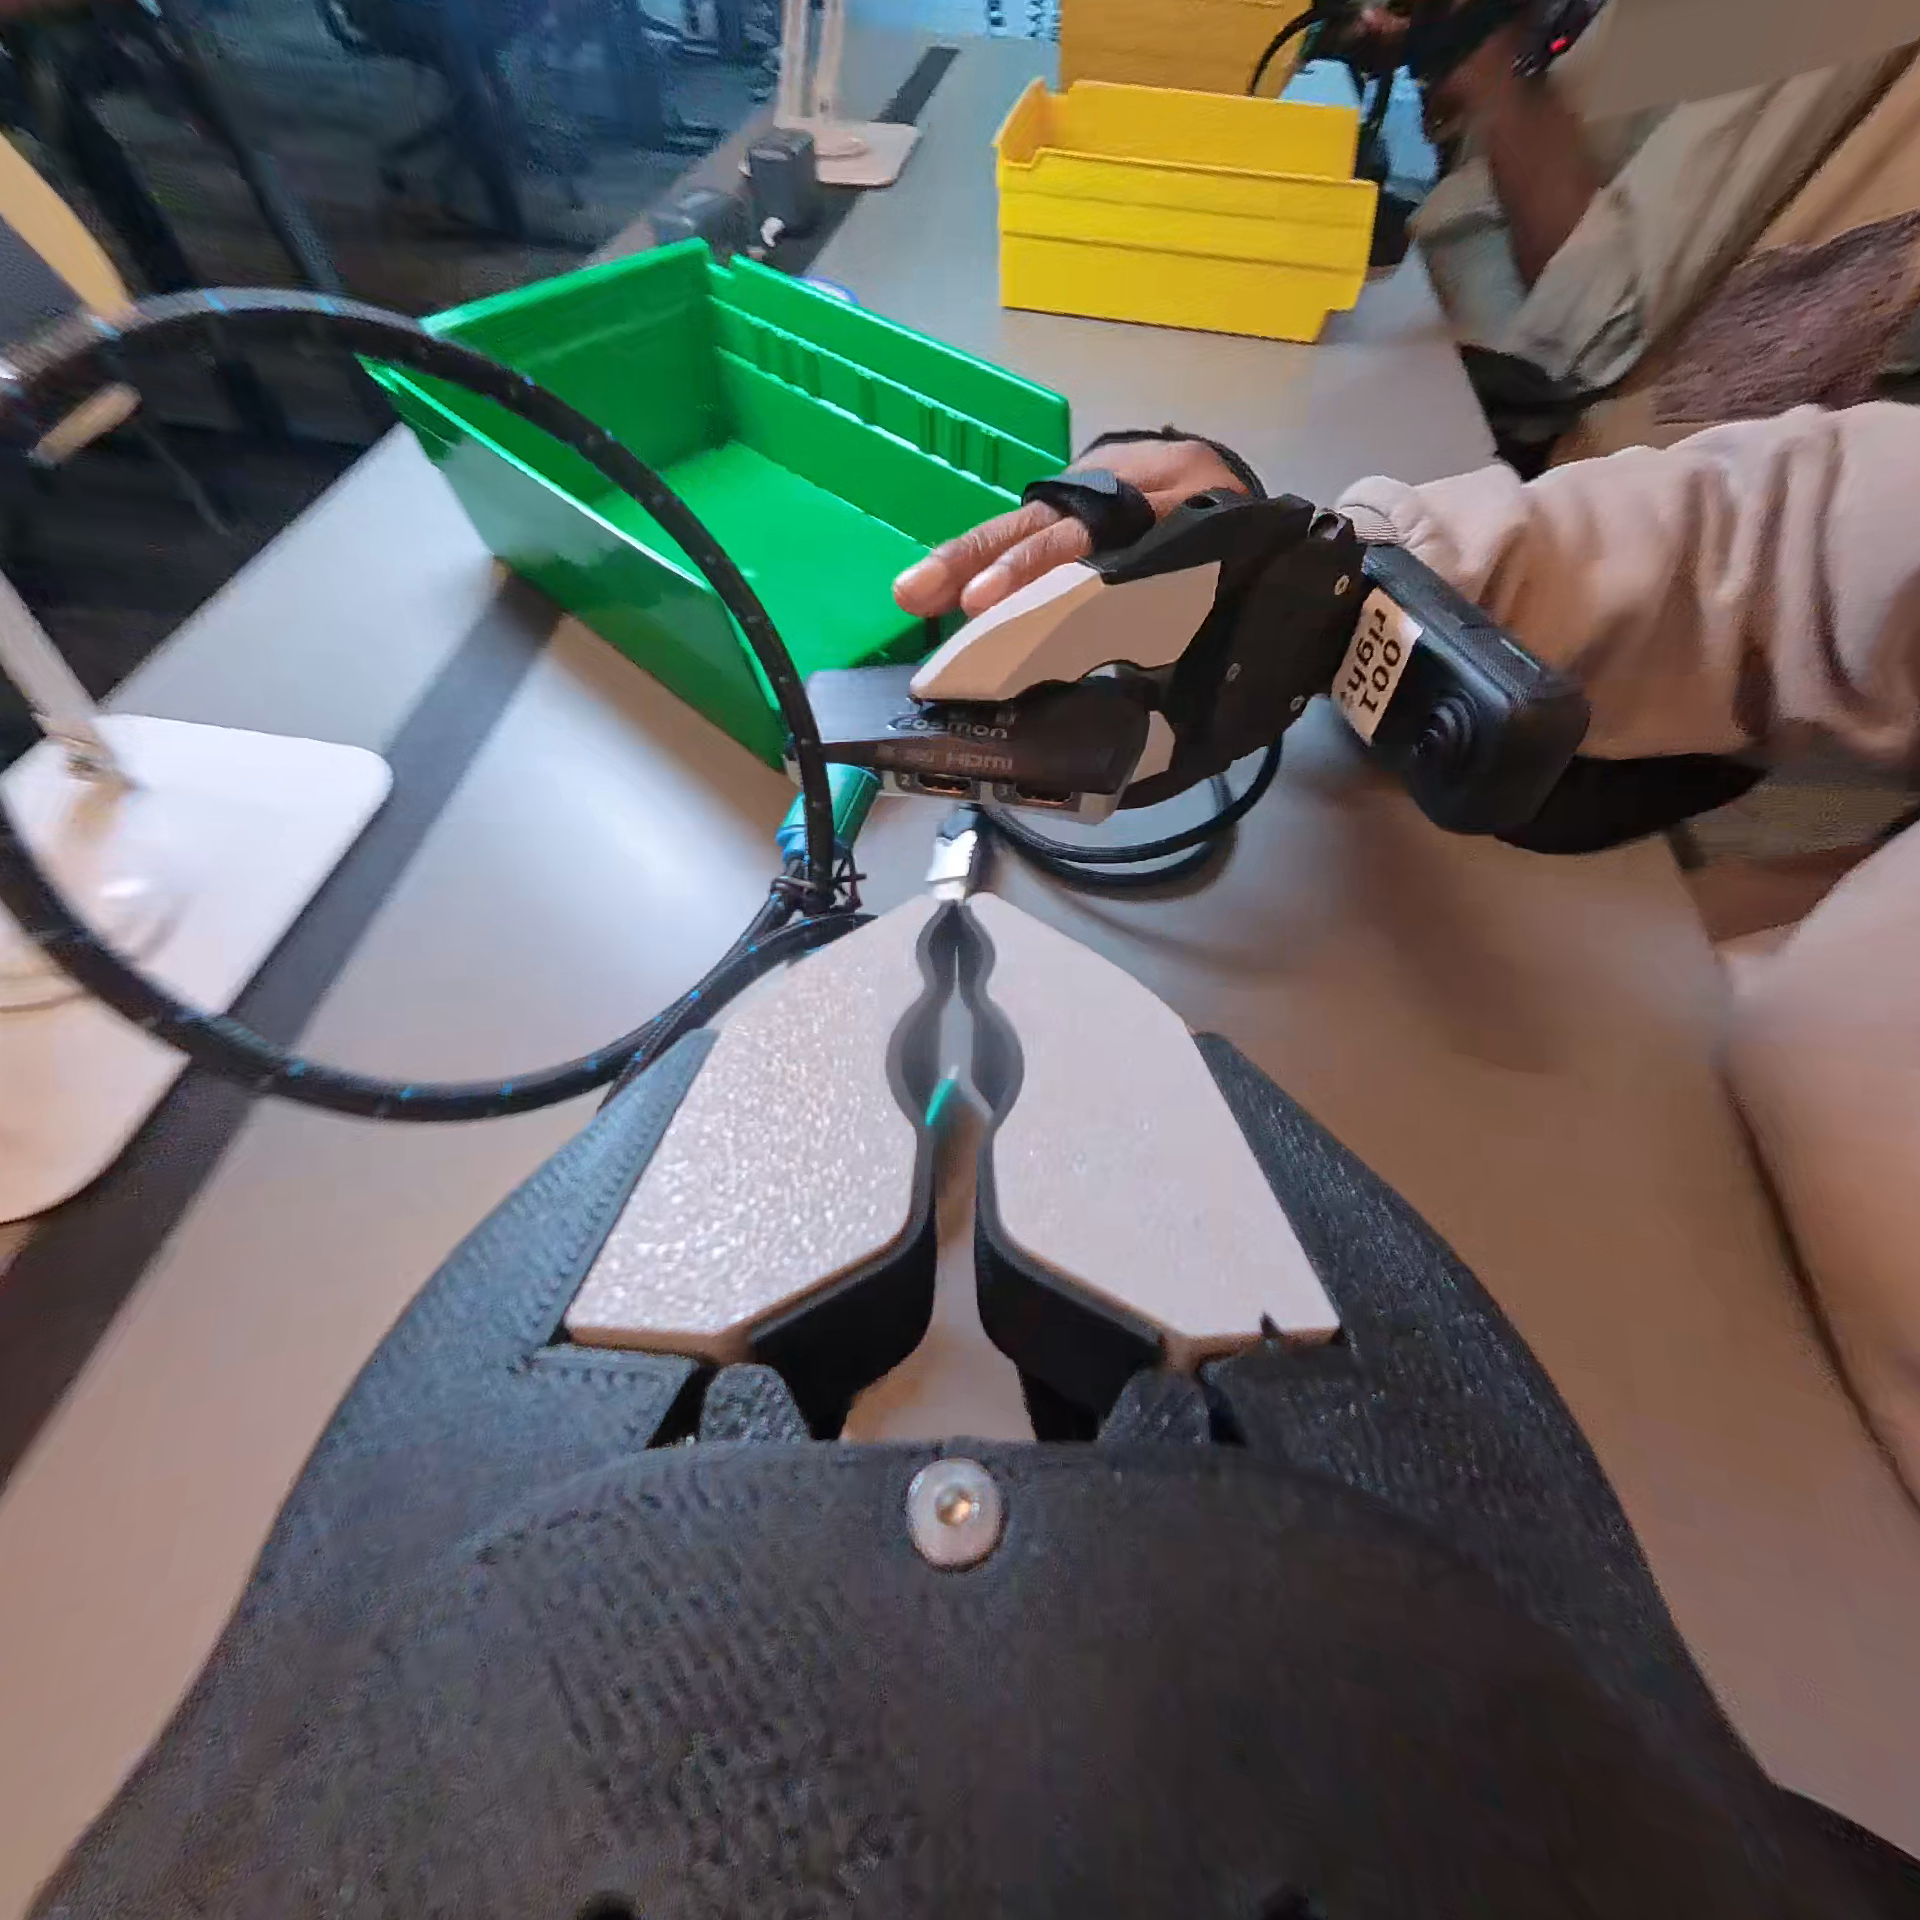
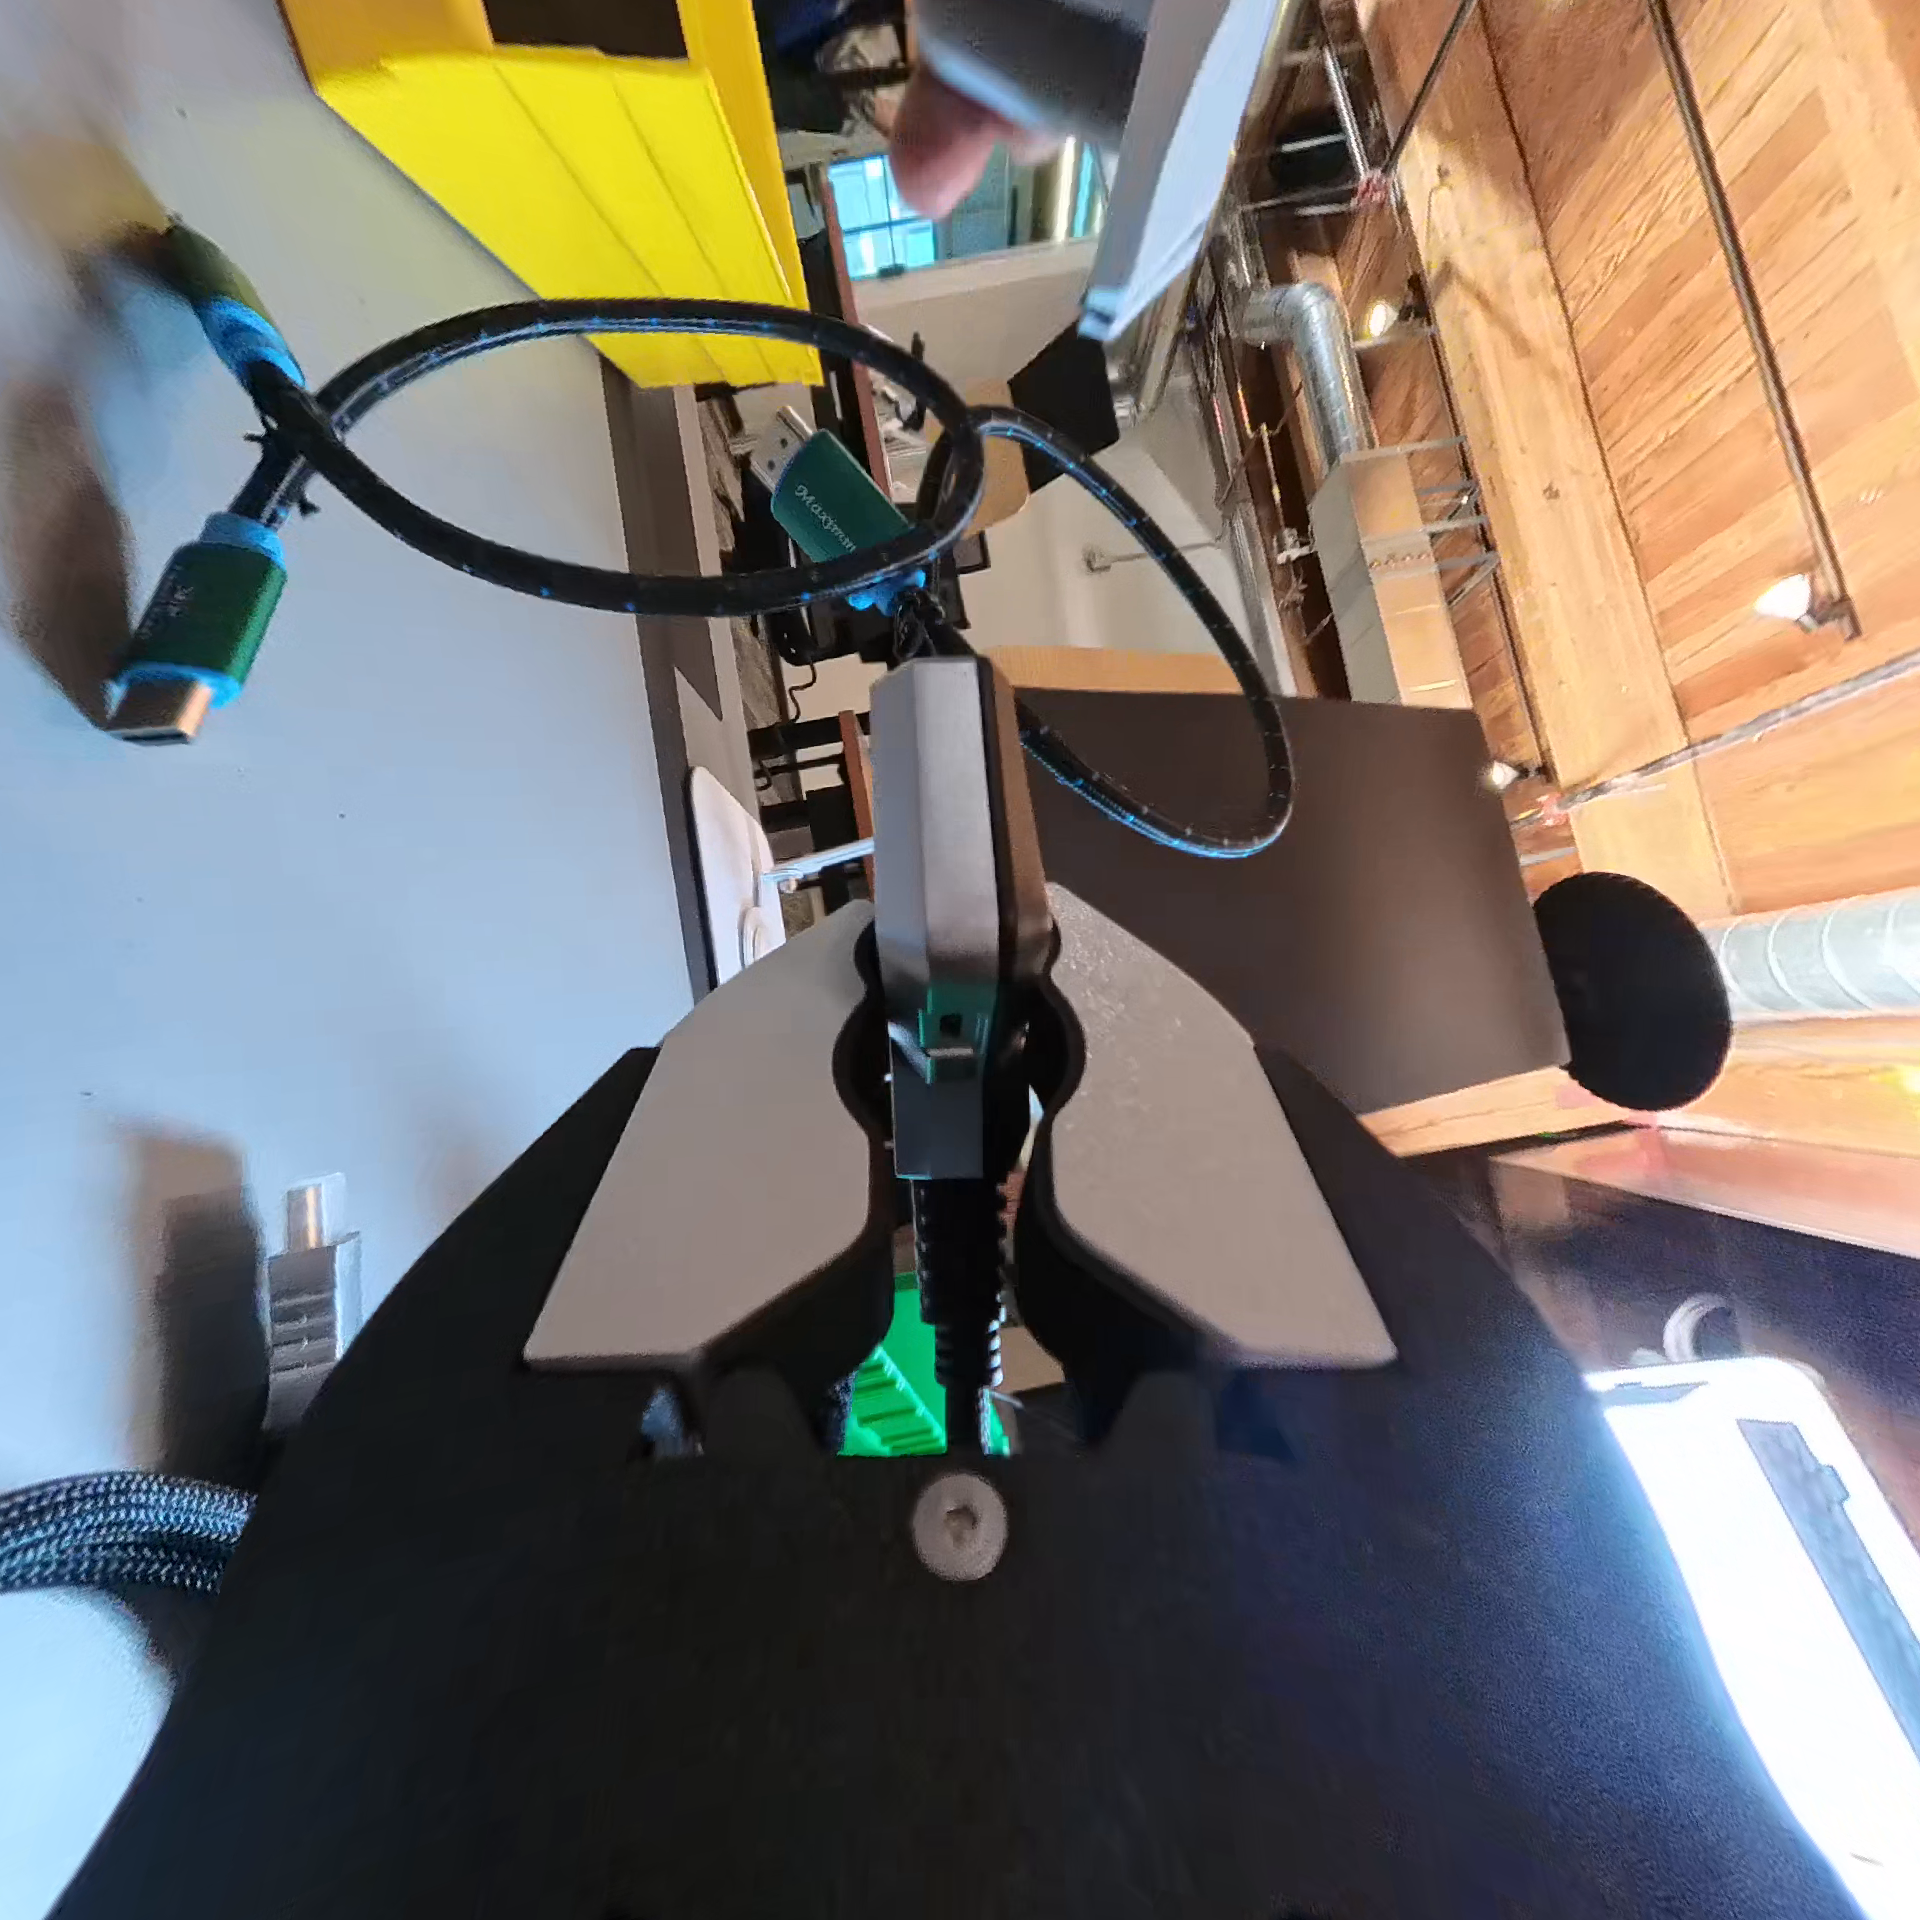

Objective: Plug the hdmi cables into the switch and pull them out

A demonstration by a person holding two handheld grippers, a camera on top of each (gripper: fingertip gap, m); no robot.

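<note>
My right gripper [image 1: 940, 707] [image 2: 961, 925] is shut on the black HDMI switch [image 1: 987, 753] [image 2: 935, 790] and holds it above the table, two open ports facing my left gripper. My left gripper [image 1: 951, 912] is shut on a silver HDMI plug [image 1: 951, 862] [image 2: 312, 1278], whose tip sits just below the left port, apart from it. A black braided cable [image 1: 665, 488] [image 2: 644, 582] loops beside the switch. It carries green plugs: one hangs by the switch [image 1: 805, 831], one sticks up beyond it [image 2: 831, 499], and two lie on the table [image 2: 203, 623].
A green bin [image 1: 769, 468] stands right behind the switch. Yellow bins [image 1: 1174, 229] [image 2: 582, 177] stand farther back. A white lamp base [image 1: 187, 800] sits at the left. A person's sleeve [image 1: 1662, 623] crosses from the right. The switch's own black cable [image 1: 1143, 857] lies under it. There is about 10 cm between the tips of the two grippers.
</note>
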